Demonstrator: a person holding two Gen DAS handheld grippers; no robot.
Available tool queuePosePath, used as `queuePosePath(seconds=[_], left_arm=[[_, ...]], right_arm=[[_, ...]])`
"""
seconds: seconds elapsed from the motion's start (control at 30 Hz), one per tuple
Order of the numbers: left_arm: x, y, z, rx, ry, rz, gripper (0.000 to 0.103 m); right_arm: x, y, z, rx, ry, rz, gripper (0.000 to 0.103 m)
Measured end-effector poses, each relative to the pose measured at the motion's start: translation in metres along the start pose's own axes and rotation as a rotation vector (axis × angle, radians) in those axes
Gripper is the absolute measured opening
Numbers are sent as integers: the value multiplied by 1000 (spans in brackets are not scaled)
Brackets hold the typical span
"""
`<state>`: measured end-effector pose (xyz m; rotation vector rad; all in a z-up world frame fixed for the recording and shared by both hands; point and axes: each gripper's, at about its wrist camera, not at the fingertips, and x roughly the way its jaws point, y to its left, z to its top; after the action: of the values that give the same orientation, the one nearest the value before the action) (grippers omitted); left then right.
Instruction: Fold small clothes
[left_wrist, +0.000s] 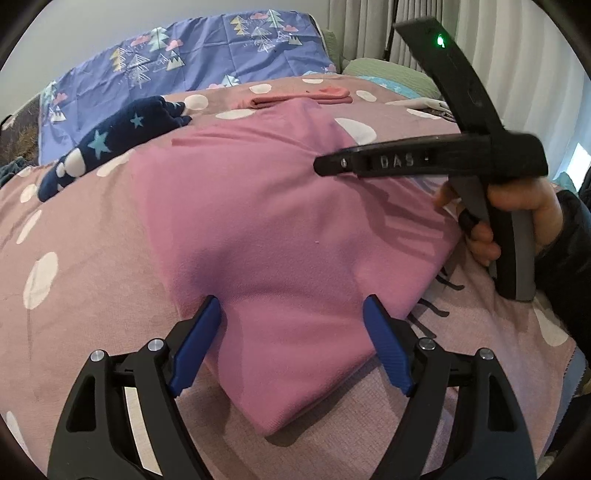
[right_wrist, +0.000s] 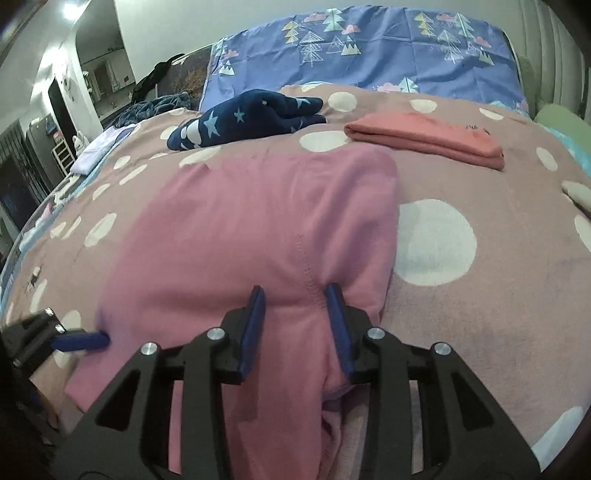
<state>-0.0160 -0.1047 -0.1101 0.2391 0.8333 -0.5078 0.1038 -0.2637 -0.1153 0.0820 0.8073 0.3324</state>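
Note:
A pink garment (left_wrist: 277, 221) lies spread on the dotted pink blanket (left_wrist: 74, 240), with a folded corner pointing toward the left wrist camera. My left gripper (left_wrist: 291, 301) stands open over that near part, its blue pads resting on the cloth on either side. In the right wrist view the same pink garment (right_wrist: 258, 221) fills the middle. My right gripper (right_wrist: 295, 291) rests on its edge, open a moderate way, with a seamed ridge of cloth between the pads. A hand holds the right gripper (left_wrist: 325, 164), seen side-on. One blue left finger (right_wrist: 79, 339) shows at the left.
A navy garment with stars (right_wrist: 251, 114) lies at the far left of the bed. Behind the pink one sits a folded salmon garment (right_wrist: 424, 140). A blue tree-print pillow (right_wrist: 369, 48) stands at the head, curtains and a green cushion (left_wrist: 388, 74) to the right.

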Motion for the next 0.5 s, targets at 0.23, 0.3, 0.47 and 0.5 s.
queuePosePath(seconds=[0.23,0.3,0.47,0.5], left_arm=[[-38,12,16,-107,-119,-85,72],[-44,21,27,-118,-169,-49,72],[-9,79,69,-261,-176,-10,57],[0,90,75,-300,-183,-11,55]], right_arm=[[0,1,-2,1,-8,23,40],[0,0,-3,4,-11,35,43],[0,6,-3,-26,-11,31,50],[0,8,-3,-32,-11,27,50]])
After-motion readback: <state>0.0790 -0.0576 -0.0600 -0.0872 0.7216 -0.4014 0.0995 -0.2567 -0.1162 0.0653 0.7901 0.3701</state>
